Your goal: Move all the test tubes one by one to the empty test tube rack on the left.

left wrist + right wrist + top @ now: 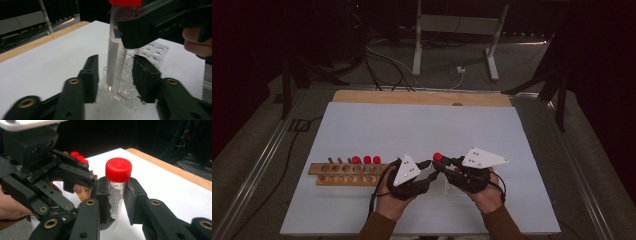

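Two grippers at one red-capped tube [117, 187] above the clear rack [150, 57].
Right gripper [117, 202] clamped the tube upright; left gripper [115, 75] straddled its lower end, jaws narrowed, not pressing. Next probably called for lowering it into a well.

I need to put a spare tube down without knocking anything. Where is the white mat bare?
Bare: the white mat behind both grippers, up to its wooden edge, and its right side. Crowded: the wooden rack front-left, and the tube over the clear rack.
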Motion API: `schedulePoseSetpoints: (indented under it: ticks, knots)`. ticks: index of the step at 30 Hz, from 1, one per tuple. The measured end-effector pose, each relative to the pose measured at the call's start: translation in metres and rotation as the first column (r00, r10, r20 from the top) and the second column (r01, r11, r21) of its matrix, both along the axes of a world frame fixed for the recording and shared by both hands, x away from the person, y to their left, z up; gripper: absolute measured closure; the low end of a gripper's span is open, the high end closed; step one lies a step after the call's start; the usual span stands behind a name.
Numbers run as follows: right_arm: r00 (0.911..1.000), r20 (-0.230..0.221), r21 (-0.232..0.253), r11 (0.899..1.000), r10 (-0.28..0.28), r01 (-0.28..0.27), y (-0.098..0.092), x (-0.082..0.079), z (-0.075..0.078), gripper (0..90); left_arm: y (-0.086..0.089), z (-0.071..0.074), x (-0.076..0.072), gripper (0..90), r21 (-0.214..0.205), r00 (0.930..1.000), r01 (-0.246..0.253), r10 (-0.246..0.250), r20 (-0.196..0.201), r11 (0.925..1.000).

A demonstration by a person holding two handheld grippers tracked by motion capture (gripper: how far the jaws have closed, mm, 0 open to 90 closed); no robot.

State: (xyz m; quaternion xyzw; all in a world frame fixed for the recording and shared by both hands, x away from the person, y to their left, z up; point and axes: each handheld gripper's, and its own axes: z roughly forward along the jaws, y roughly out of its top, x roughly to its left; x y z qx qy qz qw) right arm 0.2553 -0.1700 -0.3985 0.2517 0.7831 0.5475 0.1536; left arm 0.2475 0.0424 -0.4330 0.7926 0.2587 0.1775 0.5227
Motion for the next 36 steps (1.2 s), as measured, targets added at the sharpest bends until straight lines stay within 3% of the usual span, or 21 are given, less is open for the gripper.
schedulePoseSetpoints:
  ticks: [8,15,22,27,36]
  knots:
    - [1.0000,-0.005,0.002,1.000,0.007,-0.007,0.001,0.000,0.000,74.4,0.000,-0.001,0.001,75.3,0.011,0.9999,0.011,-0.011,0.003,0.9999]
    - [0.9998,-0.005,0.001,1.000,0.017,-0.017,0.000,0.001,0.000,73.3,-0.001,-0.001,0.001,76.1,0.012,0.9999,0.009,-0.009,0.010,0.9999]
    - [0.9999,-0.003,0.022,1.000,0.012,-0.012,-0.008,0.000,0.001,48.8,0.007,-0.002,0.004,76.1,0.011,0.9997,-0.026,0.026,-0.004,0.9996]
    - [1.0000,-0.006,0.031,0.999,-0.008,0.008,-0.016,0.001,0.002,39.2,0.016,-0.001,0.004,76.1,-0.001,0.9988,-0.048,0.048,-0.008,0.9988]
    - [0.9934,0.009,0.009,0.993,-0.115,0.115,-0.034,0.003,0.001,15.1,0.043,0.003,-0.001,76.1,-0.013,0.9957,-0.092,0.092,-0.011,0.9957]
